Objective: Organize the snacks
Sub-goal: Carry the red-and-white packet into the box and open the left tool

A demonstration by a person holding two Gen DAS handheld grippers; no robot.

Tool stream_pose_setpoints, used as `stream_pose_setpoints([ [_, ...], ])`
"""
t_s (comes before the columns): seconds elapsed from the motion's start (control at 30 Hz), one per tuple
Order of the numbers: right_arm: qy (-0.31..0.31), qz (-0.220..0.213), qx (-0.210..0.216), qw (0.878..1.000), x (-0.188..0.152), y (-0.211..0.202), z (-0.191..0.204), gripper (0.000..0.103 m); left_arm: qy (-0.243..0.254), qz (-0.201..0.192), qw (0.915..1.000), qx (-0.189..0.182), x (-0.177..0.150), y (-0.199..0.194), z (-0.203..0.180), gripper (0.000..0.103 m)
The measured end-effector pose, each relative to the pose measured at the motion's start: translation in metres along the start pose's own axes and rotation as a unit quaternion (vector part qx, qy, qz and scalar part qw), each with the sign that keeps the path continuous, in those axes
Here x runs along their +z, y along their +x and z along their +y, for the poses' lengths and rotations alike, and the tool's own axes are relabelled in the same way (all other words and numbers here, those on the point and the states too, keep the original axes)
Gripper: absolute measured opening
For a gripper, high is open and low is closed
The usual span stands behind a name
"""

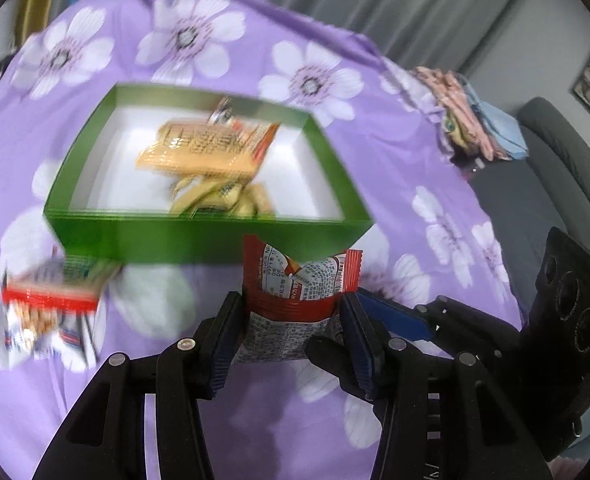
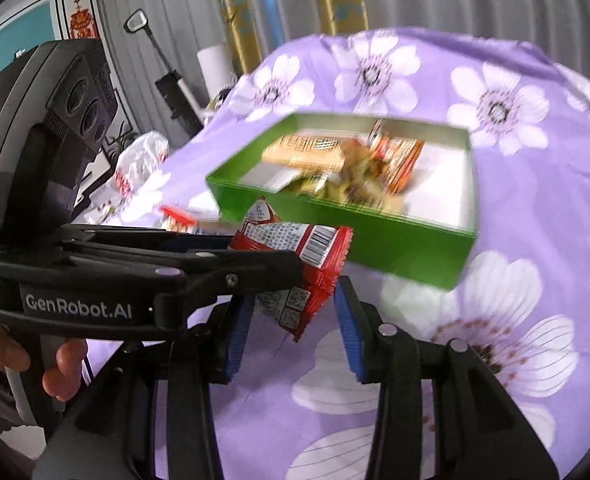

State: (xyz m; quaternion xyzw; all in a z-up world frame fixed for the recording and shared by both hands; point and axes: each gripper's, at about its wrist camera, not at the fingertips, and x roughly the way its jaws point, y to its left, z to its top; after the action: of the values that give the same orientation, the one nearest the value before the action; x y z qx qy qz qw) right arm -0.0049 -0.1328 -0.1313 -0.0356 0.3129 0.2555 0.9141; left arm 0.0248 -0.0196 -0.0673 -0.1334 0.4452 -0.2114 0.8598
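Observation:
A red snack packet (image 1: 303,276) hangs just above the purple flowered cloth (image 1: 415,152), in front of the green box (image 1: 199,236). My left gripper (image 1: 291,308) is shut on its sides. From the right a blue finger (image 1: 395,314) of the other gripper reaches its edge. In the right wrist view the left gripper (image 2: 263,254) comes in from the left with the packet (image 2: 291,240). Its lower corner sits between the pads of my right gripper (image 2: 293,312), which touch it on both sides. The box (image 2: 375,248) holds several snacks, among them an orange packet (image 1: 207,148).
A red-and-white snack packet (image 1: 51,304) lies on the cloth left of the box. Folded fabrics (image 1: 467,120) and a grey sofa (image 1: 555,184) are at the right. A white plastic bag (image 2: 143,160) lies past the cloth's left edge. A hand (image 2: 35,360) holds the left gripper's handle.

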Motion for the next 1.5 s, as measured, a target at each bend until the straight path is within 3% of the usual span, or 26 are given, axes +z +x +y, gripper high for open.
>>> stream_pose_setpoints([
  [0.3, 0.002, -0.034, -0.025, 0.999, 0.039, 0.005, -0.027, 0.041, 0.025, -0.016, 0.9995, -0.005, 0.051, 0.014, -0.012, 0.05],
  [0.5, 0.007, -0.021, -0.027, 0.999, 0.053, 0.029, -0.044, 0.041, 0.007, -0.001, 1.0, -0.004, 0.074, 0.039, 0.003, 0.05],
  [0.97, 0.008, 0.009, -0.019, 1.0, 0.072, 0.082, -0.049, 0.045, -0.027, 0.007, 0.9992, 0.029, 0.091, 0.063, 0.041, 0.051],
  [1.2, 0.016, 0.01, -0.031, 0.999, 0.072, 0.08, -0.05, 0.054, -0.031, 0.01, 0.9986, 0.041, 0.092, 0.064, 0.04, 0.06],
  [1.27, 0.019, 0.009, -0.035, 0.999, 0.071, 0.076, -0.051, 0.057, -0.032, 0.009, 0.9987, 0.038, 0.092, 0.064, 0.04, 0.073],
  [1.33, 0.018, 0.004, -0.041, 0.999, 0.07, 0.071, -0.05, 0.059, -0.029, 0.003, 0.9987, 0.042, 0.09, 0.059, 0.039, 0.08],
  [1.5, 0.012, -0.012, -0.058, 0.998, 0.069, 0.051, -0.044, 0.064, -0.021, -0.006, 0.9986, 0.047, 0.087, 0.046, 0.033, 0.08],
])
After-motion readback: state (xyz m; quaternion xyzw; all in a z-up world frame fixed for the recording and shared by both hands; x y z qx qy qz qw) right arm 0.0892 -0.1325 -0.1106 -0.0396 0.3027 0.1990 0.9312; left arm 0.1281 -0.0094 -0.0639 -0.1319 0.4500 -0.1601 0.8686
